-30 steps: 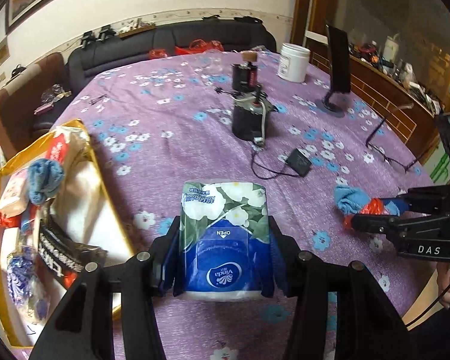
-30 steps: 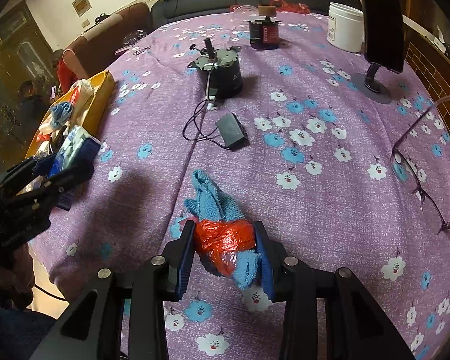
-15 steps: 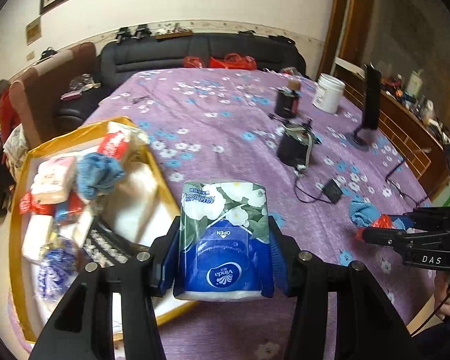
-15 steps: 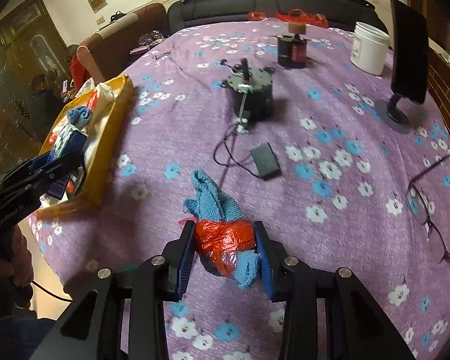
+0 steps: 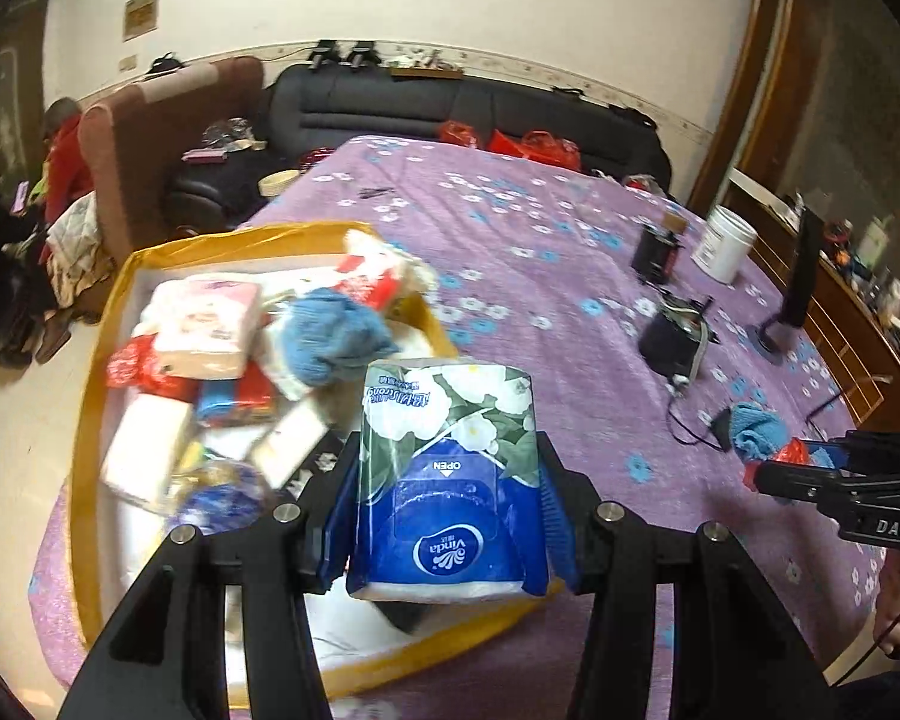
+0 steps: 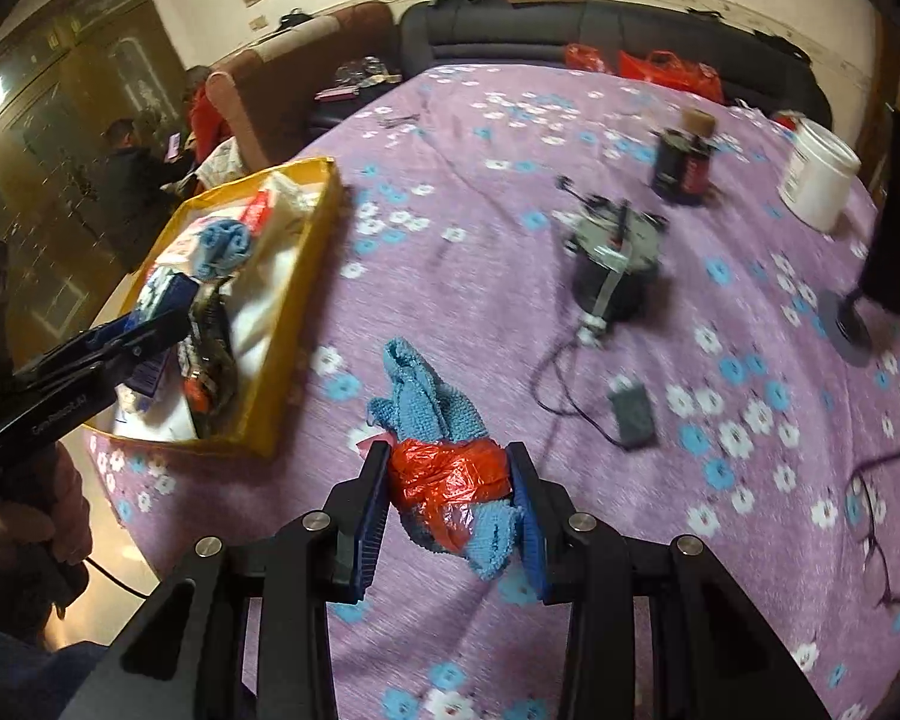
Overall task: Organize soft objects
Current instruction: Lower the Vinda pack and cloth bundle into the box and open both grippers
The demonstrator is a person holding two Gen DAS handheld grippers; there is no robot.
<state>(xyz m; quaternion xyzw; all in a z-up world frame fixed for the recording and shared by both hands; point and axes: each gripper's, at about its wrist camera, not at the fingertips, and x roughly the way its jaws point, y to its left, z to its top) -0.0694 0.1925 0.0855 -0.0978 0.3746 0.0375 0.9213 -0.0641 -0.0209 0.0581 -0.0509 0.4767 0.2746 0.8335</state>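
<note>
Purple flowered tablecloth (image 6: pixel 510 276) covers a large table in a living room, dark sofa (image 5: pixel 450 114) behind it.

Progress, judged: well along but not finished. Yellow-rimmed bin (image 5: pixel 90 420) already holds a heap of soft goods, among them a pink tissue pack (image 5: pixel 207 324) and a blue knitted cloth (image 5: pixel 336 336). Two items are in transit, none visibly left lying on the cloth; what remains on the table looks like hard goods: black device with cable (image 6: pixel 615 264), white jar (image 6: pixel 819 180), glasses (image 6: pixel 882 528).

Left gripper (image 5: pixel 444 516): jaws clamped on the sides of a blue-and-green tissue pack (image 5: pixel 447 468), held upright between the pads. Beyond and below the jaws, the near rim of the bin; the heap sits ahead and to the left of the jaws. Release over the bin looks like the next step.

Right gripper (image 6: pixel 450 504): jaws clamped on a blue knit bundle wrapped in red plastic (image 6: pixel 444 468), knit tail poking out ahead of the fingertips. Bundle is lifted clear of the cloth. Bin lies well ahead and to the left of these jaws, so a carry is still needed.

Pose: both grippers pitch downward at the table. A hand (image 6: pixel 60 510) grips the left tool's handle, at the lower left of the right wrist view.
</note>
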